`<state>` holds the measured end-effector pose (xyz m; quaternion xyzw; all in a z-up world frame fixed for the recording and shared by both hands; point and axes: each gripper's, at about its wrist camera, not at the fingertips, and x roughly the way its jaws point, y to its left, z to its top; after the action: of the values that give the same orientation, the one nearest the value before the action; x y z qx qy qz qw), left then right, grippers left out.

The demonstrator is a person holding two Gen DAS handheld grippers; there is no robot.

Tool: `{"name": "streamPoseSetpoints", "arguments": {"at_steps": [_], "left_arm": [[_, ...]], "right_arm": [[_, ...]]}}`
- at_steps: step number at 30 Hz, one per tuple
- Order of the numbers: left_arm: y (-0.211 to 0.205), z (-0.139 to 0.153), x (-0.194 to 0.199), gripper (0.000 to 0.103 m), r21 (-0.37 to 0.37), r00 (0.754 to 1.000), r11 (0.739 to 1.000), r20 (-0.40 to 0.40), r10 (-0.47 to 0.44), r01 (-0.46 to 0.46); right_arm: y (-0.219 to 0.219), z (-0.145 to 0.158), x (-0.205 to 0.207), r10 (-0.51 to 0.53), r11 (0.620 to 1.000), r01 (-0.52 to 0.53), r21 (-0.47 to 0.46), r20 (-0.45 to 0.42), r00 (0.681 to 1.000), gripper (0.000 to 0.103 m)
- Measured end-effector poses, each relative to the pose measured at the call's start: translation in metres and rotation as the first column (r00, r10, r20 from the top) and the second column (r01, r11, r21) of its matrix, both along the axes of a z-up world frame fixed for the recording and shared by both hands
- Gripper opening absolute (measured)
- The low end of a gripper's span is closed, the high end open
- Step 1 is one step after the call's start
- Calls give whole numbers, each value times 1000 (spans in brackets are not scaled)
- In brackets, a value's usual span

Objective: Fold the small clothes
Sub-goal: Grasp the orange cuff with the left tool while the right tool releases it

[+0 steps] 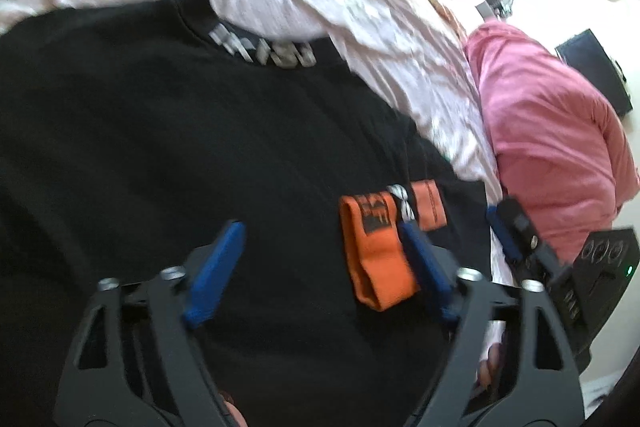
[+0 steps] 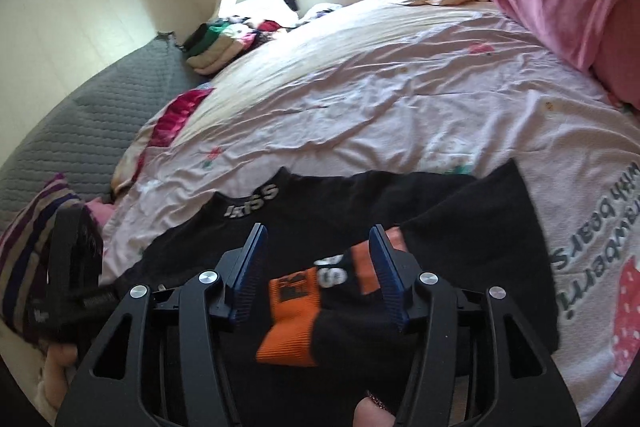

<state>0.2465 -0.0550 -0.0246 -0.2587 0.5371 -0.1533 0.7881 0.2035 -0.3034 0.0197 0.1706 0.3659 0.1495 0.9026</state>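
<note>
Left jaws: left gripper (image 1: pixel 320 247) spread, empty, over the black garment (image 1: pixel 160 147).
Right jaws: right gripper (image 2: pixel 318 259) spread, astride the orange cuff (image 2: pixel 292 323), not pinching.
Garment: flat on bed (image 2: pixel 360 99).
Handling: light, limp; probably grip at the cuff's edge.

Left gripper (image 1: pixel 320 239) is angled downward with its blue fingers (image 1: pixel 216 275) standing apart, neither pad pressing on anything. Right gripper (image 2: pixel 320 259) is likewise tilted down, jaws parted, the ribbed blue pads (image 2: pixel 250 275) clear of contact on both sides. A fingertip (image 2: pixel 372 413) of the person's right hand shows at the near edge beneath that gripper's frame; the right gripper's body (image 1: pixel 520 227) sits just right of the left one.
</note>
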Motion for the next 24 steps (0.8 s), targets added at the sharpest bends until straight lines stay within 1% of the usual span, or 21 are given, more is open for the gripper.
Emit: {"name": "streamPoseSetpoints", "arguments": {"at_steps": [1,2,4,6,11,12,13,14,15,17,20,22,24], "left_arm": [[-9,-6,1,49,-13,1000,1000,-15,-25,25],[-15,-9,2,44,-20,999,999,-24,-39,39],[-31,-17,4,42,-36,997,997,-41,-70,68],[-42,-22,7,42,-42,995,996,-48,-82,80],[-56,-23,14,42,-11,997,998,-40,-68,68],[-58,-22,15,39,0,997,998,-36,-67,67],[-62,-20,16,28,21,997,997,-27,-68,69],[-64,-19,17,12,30,997,997,-20,-74,75],[-65,-19,17,10,28,997,996,-18,-79,79],[-68,-18,17,6,26,996,996,-12,-84,85],[-68,-7,13,5,40,995,995,41,-95,93],[-61,5,11,5,19,993,996,78,-86,84],[-55,19,11,5,20,991,997,109,-74,73]], "right_arm": [[-2,0,1,-11,1000,11,-6,-9,1000,52],[-6,-1,1,-23,1000,23,-9,-17,1000,52],[-11,-3,2,-40,999,40,-7,-31,999,52],[-16,-3,1,-50,999,50,3,-37,998,52],[-33,2,0,-83,996,84,24,-37,996,52],[-37,3,0,-88,996,89,27,-37,995,52],[-39,4,0,-91,995,92,28,-38,995,52],[-45,6,1,-99,995,100,25,-37,994,52],[-49,8,0,-111,994,112,19,-33,993,52],[-60,13,-1,-141,990,141,-4,-23,990,52],[-76,16,-3,-181,983,181,-20,-18,983,52],[-86,17,-3,-203,979,203,-2,-24,979,52],[-94,16,-4,-215,976,216,23,-32,976,53]]}}
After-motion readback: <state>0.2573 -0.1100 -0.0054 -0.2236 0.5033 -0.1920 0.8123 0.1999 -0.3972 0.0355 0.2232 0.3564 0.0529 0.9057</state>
